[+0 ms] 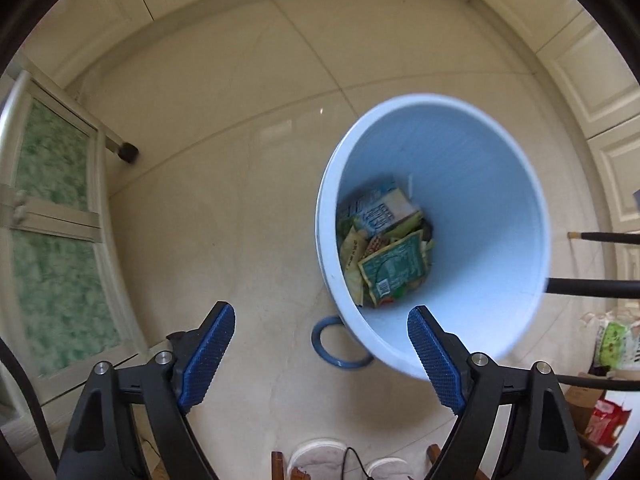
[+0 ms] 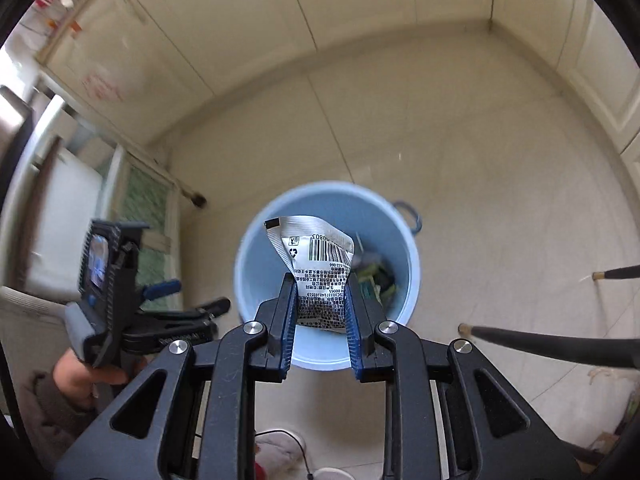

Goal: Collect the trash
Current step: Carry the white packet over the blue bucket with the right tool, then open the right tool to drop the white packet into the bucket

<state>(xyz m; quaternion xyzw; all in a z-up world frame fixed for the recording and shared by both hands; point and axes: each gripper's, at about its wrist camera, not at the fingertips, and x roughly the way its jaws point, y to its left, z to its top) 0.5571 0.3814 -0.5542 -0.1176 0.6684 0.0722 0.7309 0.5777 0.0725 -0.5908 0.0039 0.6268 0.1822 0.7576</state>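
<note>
Blue bin (image 1: 480,184) with wrappers (image 1: 384,256) sits ahead and right of the spread, empty left hand-held gripper (image 1: 320,352), while the right hand-held gripper (image 2: 320,312) pinches a silver packet (image 2: 316,264) lengthwise right above the bin's mouth, nearer for dropping.

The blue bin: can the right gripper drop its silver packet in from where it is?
Probably yes. The right gripper is shut on the silver packet and hangs over the open mouth of the blue bin. Nothing lies between them, and the bin has no lid.
</note>
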